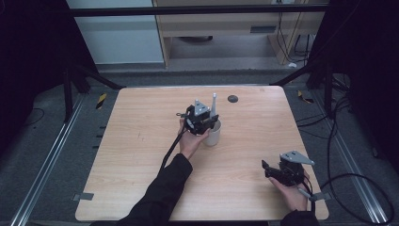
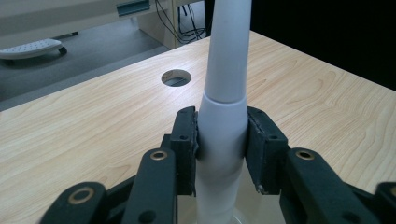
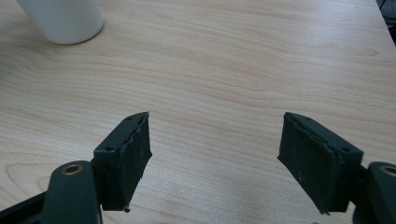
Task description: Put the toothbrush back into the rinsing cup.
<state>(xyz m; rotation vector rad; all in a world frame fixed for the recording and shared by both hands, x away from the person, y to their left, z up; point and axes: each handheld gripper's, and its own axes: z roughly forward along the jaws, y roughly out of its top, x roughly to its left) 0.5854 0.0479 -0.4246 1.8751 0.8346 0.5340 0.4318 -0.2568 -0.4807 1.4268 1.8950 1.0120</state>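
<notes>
One light wooden worktop (image 1: 141, 155) stands on grey floor. Near edge: right gripper (image 3: 215, 154) released, jaws wide over bare wood. Mid-worktop: left gripper (image 2: 219, 140) pads against a white tapered tool (image 2: 224, 102) standing upright in a white cup (image 1: 212, 134). Beyond: a round grommet hole (image 1: 232, 98).

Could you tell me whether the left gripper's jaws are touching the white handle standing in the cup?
Cannot tell. In the left gripper view, the left gripper flanks the white handle closely, but neither contact nor gap shows plainly.
</notes>
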